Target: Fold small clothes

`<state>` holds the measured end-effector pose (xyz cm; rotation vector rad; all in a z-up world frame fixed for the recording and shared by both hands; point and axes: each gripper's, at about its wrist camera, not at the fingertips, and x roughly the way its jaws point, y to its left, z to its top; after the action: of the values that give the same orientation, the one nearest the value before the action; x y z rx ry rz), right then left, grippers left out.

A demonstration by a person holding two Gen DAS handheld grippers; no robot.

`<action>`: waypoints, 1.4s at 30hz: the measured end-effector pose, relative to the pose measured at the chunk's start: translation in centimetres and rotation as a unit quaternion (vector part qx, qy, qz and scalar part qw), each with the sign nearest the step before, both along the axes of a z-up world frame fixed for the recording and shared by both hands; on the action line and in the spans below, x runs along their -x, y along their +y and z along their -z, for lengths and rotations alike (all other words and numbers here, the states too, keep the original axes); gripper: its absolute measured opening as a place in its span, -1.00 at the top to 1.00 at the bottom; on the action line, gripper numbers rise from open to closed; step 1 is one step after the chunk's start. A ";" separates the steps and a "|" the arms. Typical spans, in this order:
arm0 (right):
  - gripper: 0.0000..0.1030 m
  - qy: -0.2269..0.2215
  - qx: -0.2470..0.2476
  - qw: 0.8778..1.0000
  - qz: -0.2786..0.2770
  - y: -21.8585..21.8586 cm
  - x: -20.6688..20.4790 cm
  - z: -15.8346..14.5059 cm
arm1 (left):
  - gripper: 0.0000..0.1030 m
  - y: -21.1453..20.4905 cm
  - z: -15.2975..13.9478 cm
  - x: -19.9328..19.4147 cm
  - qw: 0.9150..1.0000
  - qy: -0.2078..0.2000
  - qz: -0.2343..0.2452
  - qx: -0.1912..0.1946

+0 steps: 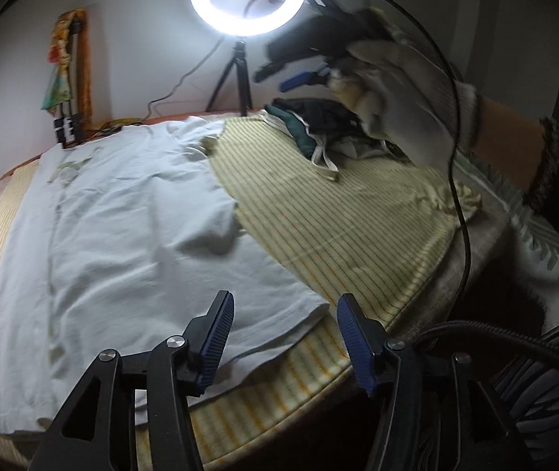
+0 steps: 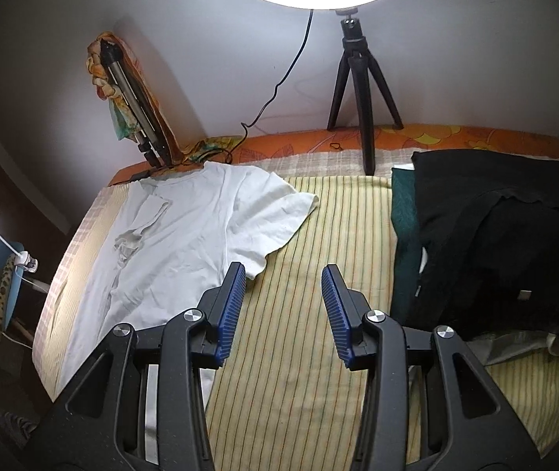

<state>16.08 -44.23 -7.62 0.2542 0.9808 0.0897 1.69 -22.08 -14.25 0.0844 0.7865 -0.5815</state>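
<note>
Left wrist view: left gripper (image 1: 285,316) lower centre, fingers spread, empty, over hem of white T-shirt (image 1: 122,227) lying flat, frame left. Right gripper (image 1: 299,72) upper right, blurred, finger state unclear.

Right wrist view: right gripper (image 2: 283,294) bottom centre, fingers spread, empty, above striped sheet (image 2: 342,227). White T-shirt (image 2: 185,235) left; dark clothes pile (image 2: 495,235) right.

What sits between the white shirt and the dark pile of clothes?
Only bare striped sheet. In the right wrist view nothing lies on it between the white shirt and the dark pile; the open right tool hovers over that strip.

White t-shirt (image 2: 185,227), yellow striped sheet (image 2: 318,274), black garment (image 2: 507,235), dark green garment (image 2: 405,216)
</note>
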 end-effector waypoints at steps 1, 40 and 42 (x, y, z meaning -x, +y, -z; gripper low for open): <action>0.03 0.005 -0.005 1.000 0.001 0.1 -0.6 0.6 | -0.10 -0.5 0.4 -0.3 1.000 0.001 0.002 -0.006; 0.18 0.046 -0.003 0.998 0.043 1.5 -12.9 11.8 | 0.63 -3.2 3.9 -2.8 0.999 0.006 0.045 -0.011; 0.66 0.049 0.010 0.998 0.034 2.1 -13.2 11.8 | 0.80 -2.8 3.6 -3.4 0.999 0.025 0.037 0.011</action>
<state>29.25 -42.09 -19.47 0.2745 1.0682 0.0062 5.11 -24.91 -17.87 0.0797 0.8290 -0.6640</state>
